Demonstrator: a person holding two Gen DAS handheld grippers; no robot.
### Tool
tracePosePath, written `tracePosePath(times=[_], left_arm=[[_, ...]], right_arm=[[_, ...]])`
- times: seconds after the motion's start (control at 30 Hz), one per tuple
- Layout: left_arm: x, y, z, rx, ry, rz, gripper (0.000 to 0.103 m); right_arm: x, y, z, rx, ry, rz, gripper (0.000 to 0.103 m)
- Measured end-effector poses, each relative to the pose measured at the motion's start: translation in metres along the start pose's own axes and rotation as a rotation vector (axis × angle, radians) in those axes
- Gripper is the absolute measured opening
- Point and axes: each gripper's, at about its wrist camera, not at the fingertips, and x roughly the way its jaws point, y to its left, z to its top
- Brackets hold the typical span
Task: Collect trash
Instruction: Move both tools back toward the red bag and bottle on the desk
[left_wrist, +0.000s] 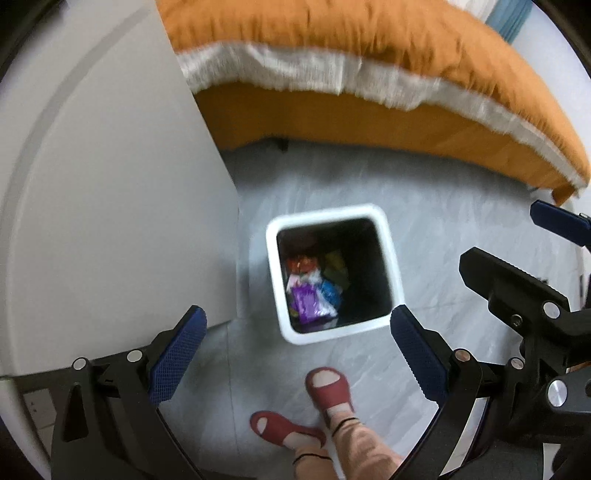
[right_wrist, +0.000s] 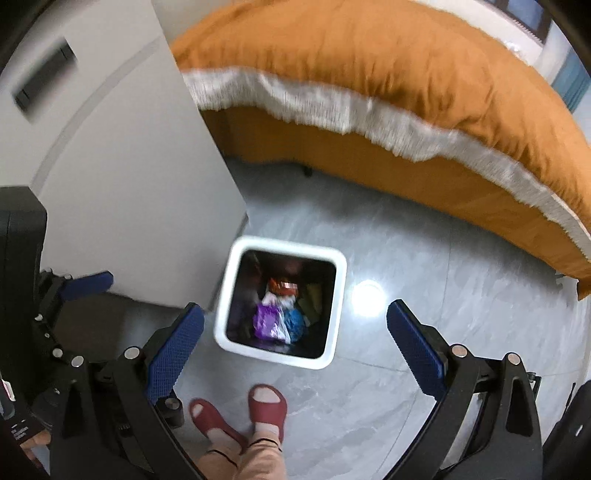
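Observation:
A white square trash bin (left_wrist: 275, 266) stands on the grey floor, seen from above; it also shows in the right wrist view (right_wrist: 225, 295). Inside lie colourful wrappers: a purple one (left_wrist: 306, 301), a blue one (left_wrist: 330, 291) and an orange one (left_wrist: 303, 263), also in the right wrist view (right_wrist: 267, 321). My left gripper (left_wrist: 297, 328) is open and empty, held high above the bin's near edge. My right gripper (right_wrist: 295, 325) is open and empty above the bin. The right gripper shows at the right edge of the left wrist view (left_wrist: 517, 291).
A white cabinet (left_wrist: 110, 184) stands left of the bin. A bed with an orange cover and white fringe (left_wrist: 369, 74) runs along the back and right. The person's feet in red slippers (left_wrist: 328, 391) stand just before the bin.

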Motion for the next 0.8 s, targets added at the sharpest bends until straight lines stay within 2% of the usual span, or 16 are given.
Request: tracePosePath(times=[0.1, 0.27, 0.4, 0.57, 0.8], left_arm=[[-0.049, -0.004, 0.012, 0.009, -0.069, 0.007, 0.098], [-0.139, -0.010, 0.027, 0.042, -0.207, 0.028, 0.098], [-0.190, -0.004, 0.032, 0.065, -0.291, 0.110, 0.098], [-0.245, 0.040, 0.025, -0.026, -0.372, 0.203, 0.098], [-0.315, 0.135, -0.007, -0.221, -0.491, 0.385, 0.098]], right_arm=[[-0.049, 0.006, 0.011, -0.014, -0.082, -0.055, 0.099], [-0.135, 0.018, 0.035, -0.015, -0.253, -0.036, 0.099], [-0.181, 0.046, 0.051, -0.052, -0.350, -0.074, 0.099], [-0.217, 0.076, 0.067, -0.089, -0.419, 0.005, 0.099], [-0.256, 0.156, 0.099, -0.196, -0.488, 0.183, 0.099]])
